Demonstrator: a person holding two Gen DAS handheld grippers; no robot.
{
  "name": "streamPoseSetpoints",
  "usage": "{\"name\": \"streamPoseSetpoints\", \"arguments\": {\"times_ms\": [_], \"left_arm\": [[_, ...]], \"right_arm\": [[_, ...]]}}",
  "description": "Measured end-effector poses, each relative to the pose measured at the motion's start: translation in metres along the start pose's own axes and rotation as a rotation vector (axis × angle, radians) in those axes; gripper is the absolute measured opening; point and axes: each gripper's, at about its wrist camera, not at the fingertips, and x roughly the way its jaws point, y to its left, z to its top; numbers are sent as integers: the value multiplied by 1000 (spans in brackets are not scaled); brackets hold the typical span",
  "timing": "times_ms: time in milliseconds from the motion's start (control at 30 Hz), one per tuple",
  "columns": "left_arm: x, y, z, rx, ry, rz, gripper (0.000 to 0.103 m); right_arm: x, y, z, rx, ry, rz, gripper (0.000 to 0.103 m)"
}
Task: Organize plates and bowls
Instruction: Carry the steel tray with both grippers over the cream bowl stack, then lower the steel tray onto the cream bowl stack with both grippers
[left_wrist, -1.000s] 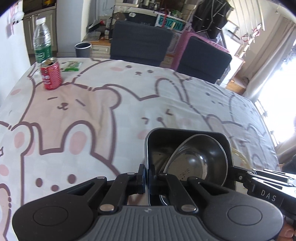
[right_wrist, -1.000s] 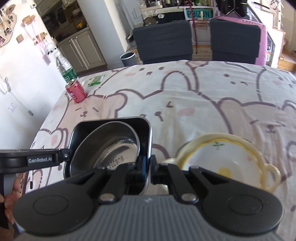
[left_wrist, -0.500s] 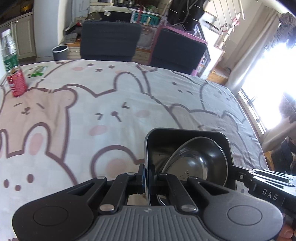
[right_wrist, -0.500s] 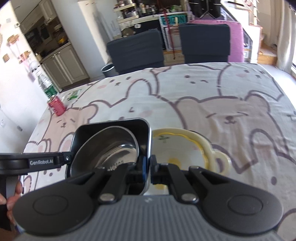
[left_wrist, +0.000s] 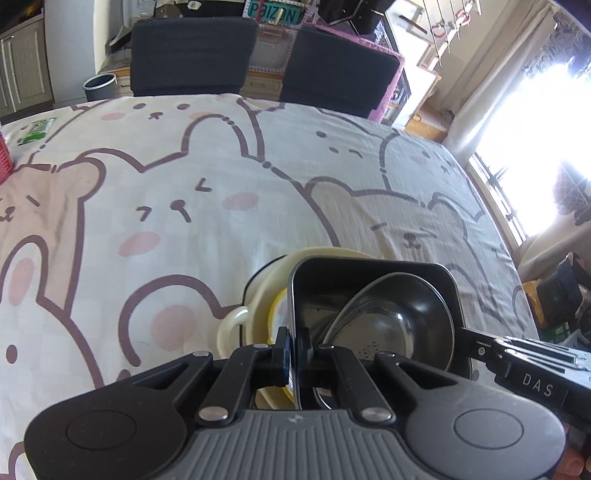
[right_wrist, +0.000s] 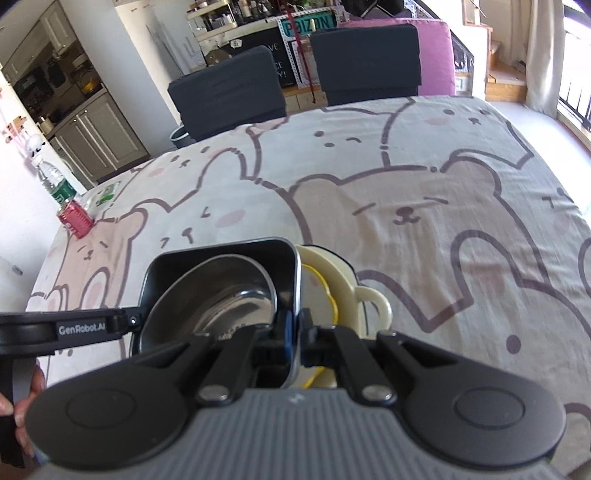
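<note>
Stacking step: left gripper (left_wrist: 293, 356) and right gripper (right_wrist: 294, 334), each clenched on a tray (left_wrist: 369, 273) wall, hold it over the yellow dish (left_wrist: 258, 295); next, lower level

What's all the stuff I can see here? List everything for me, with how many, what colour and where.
square tray: one, black, held over the cream dish
metal bowl: one, silver, tilted inside the tray
dish with handles: one, cream, on the tablecloth under the tray
tablecloth: one, pale with bears
can: one, red, far corner
water bottle: one, clear, green label, behind the can
chairs: two, dark, far side
bin: one, grey, on the floor
left tongs: shut on the tray's rim
right tongs: shut on the opposite rim
</note>
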Motion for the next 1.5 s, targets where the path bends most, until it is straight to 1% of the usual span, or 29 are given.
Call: {"name": "streamPoseSetpoints", "arguments": {"times_ms": [433, 933, 1167, 1500], "left_arm": [[14, -5, 2, 8, 33, 12, 4], [21, -5, 3, 14, 49, 31, 5], [22, -4, 3, 14, 44, 45, 5], [21, -2, 4, 13, 42, 32, 4]], "right_arm": [[13, -9, 4, 19, 38, -13, 4], [24, -10, 8, 22, 53, -11, 4], [27, -12, 9, 32, 59, -8, 4], [29, -13, 9, 45, 61, -6, 5]]}}
